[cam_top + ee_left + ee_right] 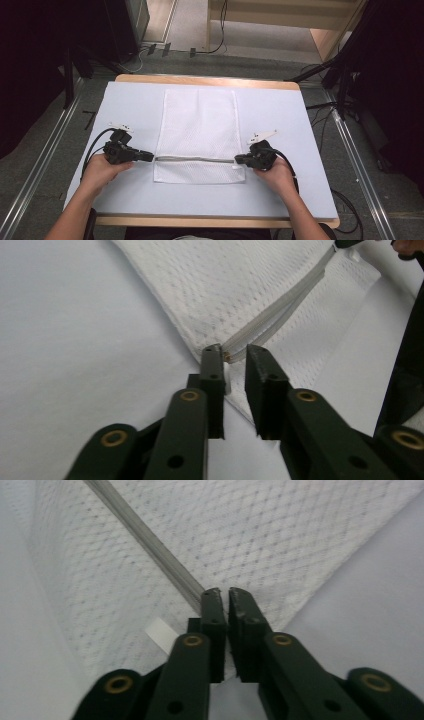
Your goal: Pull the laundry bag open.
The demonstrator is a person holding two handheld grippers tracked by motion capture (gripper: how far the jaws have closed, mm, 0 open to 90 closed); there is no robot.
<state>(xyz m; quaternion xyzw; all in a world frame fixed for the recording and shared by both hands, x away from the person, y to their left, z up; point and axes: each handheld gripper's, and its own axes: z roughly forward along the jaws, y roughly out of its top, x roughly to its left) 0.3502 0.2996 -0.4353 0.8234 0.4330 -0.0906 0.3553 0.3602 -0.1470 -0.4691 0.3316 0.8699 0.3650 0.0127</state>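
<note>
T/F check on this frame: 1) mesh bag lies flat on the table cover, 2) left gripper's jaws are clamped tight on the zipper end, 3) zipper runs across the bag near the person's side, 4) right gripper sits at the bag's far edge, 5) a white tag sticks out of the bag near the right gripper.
1) The white mesh laundry bag lies flat on the table cover. True.
2) The left gripper is clamped tight on the zipper end. False: a gap shows between its jaws, with the zipper end at that gap.
3) True.
4) The right gripper sits at the bag's far edge. False: it is at the zipper's right end, near the person.
5) A small white tag sticks out there. True.
</note>
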